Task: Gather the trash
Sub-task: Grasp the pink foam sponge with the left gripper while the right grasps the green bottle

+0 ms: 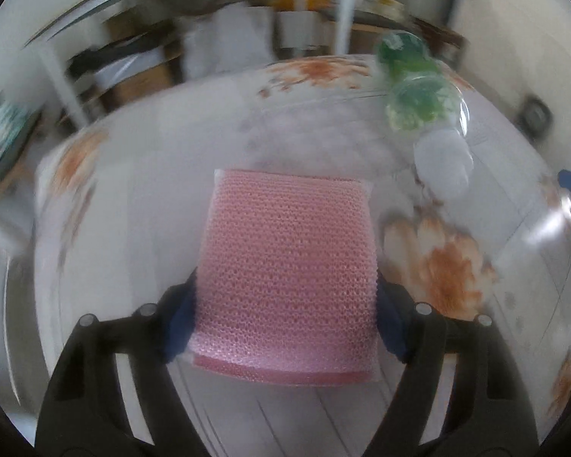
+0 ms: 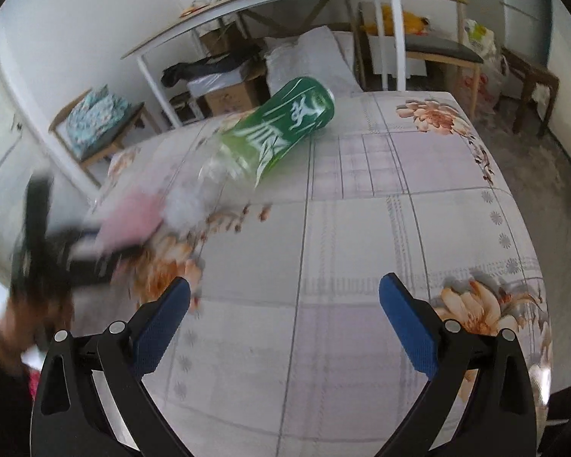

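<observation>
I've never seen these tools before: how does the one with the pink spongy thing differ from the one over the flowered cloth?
The left gripper has the pink mesh-textured sponge pad between its fingers, both pads against its sides; the right gripper holds nothing. The left looks sharp in its own view but is a blur in the right wrist view, while the right looks sharp. Both have black arms and blue pads, above the flowered tablecloth.

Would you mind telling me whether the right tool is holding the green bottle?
No, the right tool stands open and empty above the tablecloth, while the green bottle lies farther away.

Bare tablecloth [image 2: 361, 228] ahead; green bottle [image 2: 281, 129] far left.
</observation>
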`<state>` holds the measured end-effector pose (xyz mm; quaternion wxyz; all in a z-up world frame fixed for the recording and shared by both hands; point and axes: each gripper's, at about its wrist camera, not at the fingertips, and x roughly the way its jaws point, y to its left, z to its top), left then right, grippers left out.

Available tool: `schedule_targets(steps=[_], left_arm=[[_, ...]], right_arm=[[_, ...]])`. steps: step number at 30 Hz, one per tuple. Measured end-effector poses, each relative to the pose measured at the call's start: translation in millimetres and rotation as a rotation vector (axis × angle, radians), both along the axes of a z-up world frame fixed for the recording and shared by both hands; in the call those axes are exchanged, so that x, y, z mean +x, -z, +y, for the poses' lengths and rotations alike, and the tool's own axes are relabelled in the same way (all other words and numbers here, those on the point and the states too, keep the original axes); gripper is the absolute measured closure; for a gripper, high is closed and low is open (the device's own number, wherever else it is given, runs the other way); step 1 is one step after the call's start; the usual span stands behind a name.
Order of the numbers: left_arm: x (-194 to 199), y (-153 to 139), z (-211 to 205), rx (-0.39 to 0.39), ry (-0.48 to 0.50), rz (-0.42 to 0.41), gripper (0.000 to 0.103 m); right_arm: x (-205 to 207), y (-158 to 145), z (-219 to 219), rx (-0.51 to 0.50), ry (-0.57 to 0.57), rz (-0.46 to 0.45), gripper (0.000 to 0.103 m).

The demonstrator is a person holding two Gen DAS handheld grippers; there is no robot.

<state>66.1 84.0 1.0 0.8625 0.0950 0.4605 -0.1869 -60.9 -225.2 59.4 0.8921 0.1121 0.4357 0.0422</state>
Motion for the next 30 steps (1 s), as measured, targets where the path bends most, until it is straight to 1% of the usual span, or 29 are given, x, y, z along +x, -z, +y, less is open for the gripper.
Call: schedule_targets(steps=[2,6,8,11,13,17,20,22,25,26,27,29,30], left_arm=[[-22.0,-0.9,3.8,0.004,-0.057,-0.005,0.028],[-49.4,0.1,0.4,0.003,-0.074,-0.013,0.027],[-57.1,0.7,-3.2,0.001,-0.079,-0.026,0.027],[-53.5,3.4,-9.6,-0.004,-0.079,-0.033,0.026],[-52.2,5.0,-12.1,-0.005,-0.073,-0.038,0.026],[-53.3,5.4,-11.6,-0.012,-0.064,-0.043,0.026],[-55.3,5.2,-10.7,-0.02,-0.059,-0.044,0.025],[-55.6,5.0,-9.6,-0.03,-0.059,-0.042,0.025],[-55.4,5.3,-10.8,-0.028,-0.056,-0.044,0.024],[-55.5,5.5,-11.7,-0.024,-0.055,-0.045,0.024],[-55.1,5.8,-11.9,-0.023,-0.056,-0.044,0.024],[-54.3,5.4,-12.4,-0.023,-0.055,-0.042,0.023],[-54.1,5.2,-12.7,-0.022,-0.055,-0.043,0.023]], right_arm=[[16.7,-4.4,-0.3,0.012,0.022,0.019,0.006],[61.9,-24.2,2.4,0.013,0.069,0.043,0.006],[92.2,-36.3,7.4,-0.039,0.093,0.055,0.006],[128.8,-40.3,11.6,-0.099,0.147,0.086,0.006],[154.1,-33.6,13.1,-0.109,0.195,0.128,0.006],[187.3,-14.0,14.4,-0.093,0.266,0.194,0.006],[206.7,7.6,15.7,-0.077,0.297,0.254,0.006],[214.2,20.8,14.9,-0.068,0.328,0.276,0.006],[220.8,42.9,14.0,-0.024,0.335,0.313,0.006],[220.9,47.2,15.1,-0.03,0.332,0.314,0.007],[220.5,47.5,19.4,-0.083,0.321,0.304,0.008],[216.0,47.1,21.5,-0.118,0.326,0.279,0.026],[212.5,45.5,19.4,-0.103,0.324,0.266,0.027]])
